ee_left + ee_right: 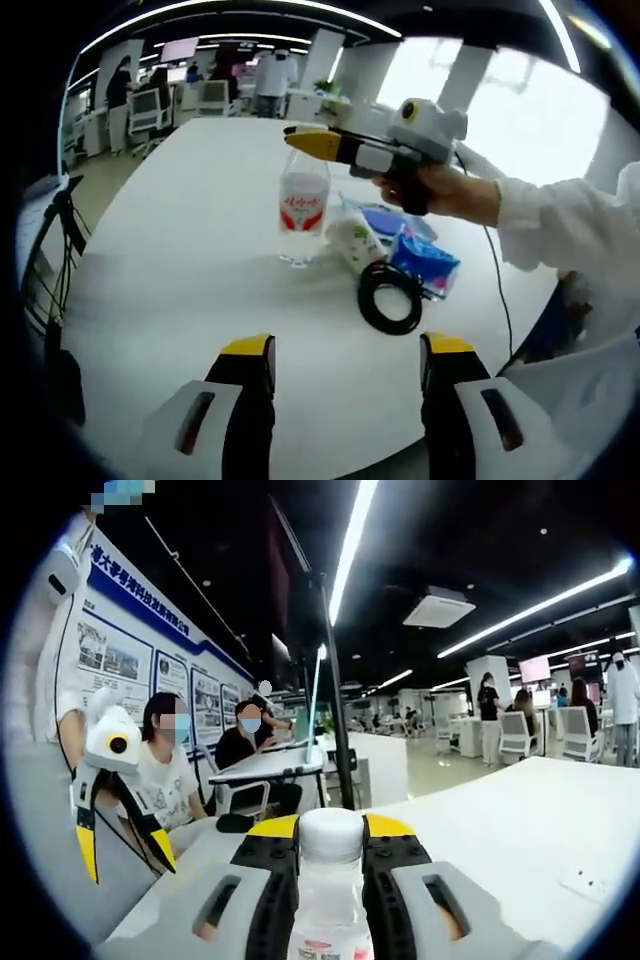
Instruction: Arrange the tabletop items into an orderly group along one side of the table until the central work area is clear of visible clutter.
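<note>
A clear water bottle (303,205) with a red label stands upright on the white table (190,240). My right gripper (312,143), held by a hand coming in from the right, is at the bottle's top. In the right gripper view its jaws press both sides of the white-capped bottle (331,880), so my right gripper (331,830) is shut on it. My left gripper (347,360) hangs open over the table's near edge with nothing between its jaws. It appears as the left gripper (125,855) with yellow tips spread.
To the right of the bottle lie a white-and-green container (355,240) on its side, a black cable coil (390,297), a blue tissue pack (425,262) and a flat blue item (388,218). Seated people (170,770) are beyond the table. A wall of posters (150,650) is behind them.
</note>
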A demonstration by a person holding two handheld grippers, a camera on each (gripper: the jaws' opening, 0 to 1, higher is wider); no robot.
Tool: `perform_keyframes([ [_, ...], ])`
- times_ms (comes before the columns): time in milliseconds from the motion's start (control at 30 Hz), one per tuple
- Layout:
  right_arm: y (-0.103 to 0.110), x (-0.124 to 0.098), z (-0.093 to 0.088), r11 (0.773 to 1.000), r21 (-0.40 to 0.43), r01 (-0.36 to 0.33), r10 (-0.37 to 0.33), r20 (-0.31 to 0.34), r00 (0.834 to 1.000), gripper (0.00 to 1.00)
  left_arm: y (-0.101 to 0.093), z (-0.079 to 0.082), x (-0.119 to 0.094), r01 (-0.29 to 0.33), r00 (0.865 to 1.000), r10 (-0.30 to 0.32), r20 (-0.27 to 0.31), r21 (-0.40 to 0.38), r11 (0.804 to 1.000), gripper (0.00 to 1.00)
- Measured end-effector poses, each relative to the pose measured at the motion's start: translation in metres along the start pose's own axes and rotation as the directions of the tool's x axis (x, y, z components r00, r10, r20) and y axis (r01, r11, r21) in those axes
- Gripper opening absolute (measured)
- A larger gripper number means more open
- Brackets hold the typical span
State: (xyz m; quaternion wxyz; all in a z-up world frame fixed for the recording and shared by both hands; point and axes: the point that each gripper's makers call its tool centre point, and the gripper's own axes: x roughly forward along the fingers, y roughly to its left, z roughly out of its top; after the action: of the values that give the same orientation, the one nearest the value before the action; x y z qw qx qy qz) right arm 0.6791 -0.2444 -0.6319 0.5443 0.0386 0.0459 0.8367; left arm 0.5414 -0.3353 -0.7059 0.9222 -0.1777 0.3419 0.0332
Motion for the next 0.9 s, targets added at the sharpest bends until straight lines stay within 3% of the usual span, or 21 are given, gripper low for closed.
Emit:
perform_keyframes([
  [333, -0.001, -0.001, -0.004, 0.999, -0.03, -0.028, 0.028, -0.014, 1.0, 0.19, 0.001, 0.0, -0.001, -0.002, 1.0, 0.002, 0.008, -0.018, 1.0, 0.54],
  [900, 0.017, -0.018, -0.008, 0.99, -0.079, -0.115, 0.109, -0.073, 0.991, 0.2, 0.0, 0.001, 0.0, 0.015, 1.0, -0.015, 0.015, -0.049, 0.999, 0.53],
])
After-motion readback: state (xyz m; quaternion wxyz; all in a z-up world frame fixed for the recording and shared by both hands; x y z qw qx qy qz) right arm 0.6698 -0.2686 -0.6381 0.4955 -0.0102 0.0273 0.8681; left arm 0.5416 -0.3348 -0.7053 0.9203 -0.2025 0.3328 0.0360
